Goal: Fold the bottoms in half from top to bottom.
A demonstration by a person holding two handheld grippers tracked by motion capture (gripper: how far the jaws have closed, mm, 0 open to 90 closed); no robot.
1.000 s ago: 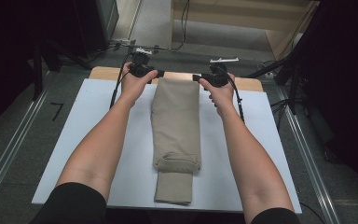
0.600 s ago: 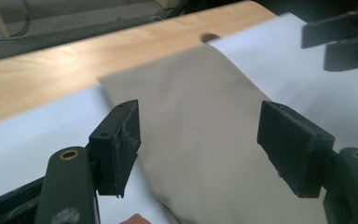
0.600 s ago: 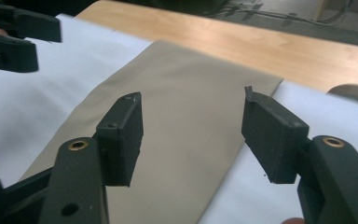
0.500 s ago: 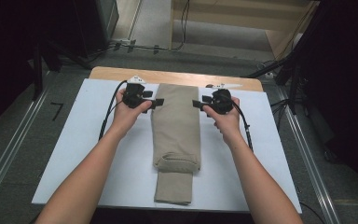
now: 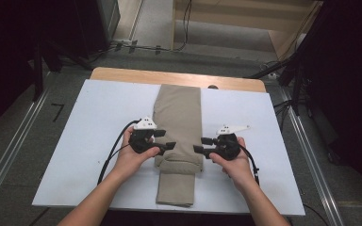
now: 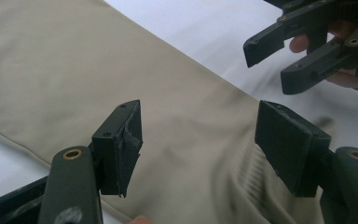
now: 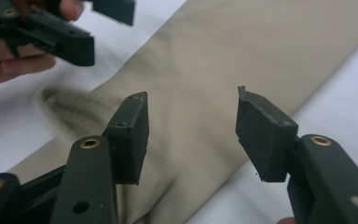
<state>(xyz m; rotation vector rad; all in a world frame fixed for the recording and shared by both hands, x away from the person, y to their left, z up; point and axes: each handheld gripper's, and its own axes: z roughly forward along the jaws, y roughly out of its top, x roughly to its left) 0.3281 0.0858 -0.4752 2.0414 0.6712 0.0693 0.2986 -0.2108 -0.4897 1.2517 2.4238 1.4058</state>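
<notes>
Beige folded trousers [image 5: 179, 113] lie lengthwise down the middle of the white board [image 5: 94, 117], with a rolled fold [image 5: 179, 162] near the front end. My left gripper [image 5: 167, 140] hovers at the cloth's left edge just beyond that fold. It is open, its jaws have just been opening, and no cloth is pinched. My right gripper [image 5: 199, 144] faces it at the cloth's right edge, open, its jaws slightly narrower than before. In the left gripper view, the left gripper [image 6: 198, 149] has the trousers [image 6: 74, 70] beneath it. The right gripper [image 7: 191, 135] likewise hangs over the trousers [image 7: 261, 46].
The board rests on a wooden table [image 5: 122, 74] whose far edge shows. Metal rails [image 5: 9, 150] run along both sides on the grey floor. Cables [image 5: 111, 157] trail from each gripper across the board. Bare board lies left and right of the trousers.
Both hands have come from the trousers' far end toward the near end, sinking slightly. They now flank the cloth beside the rolled fold.
</notes>
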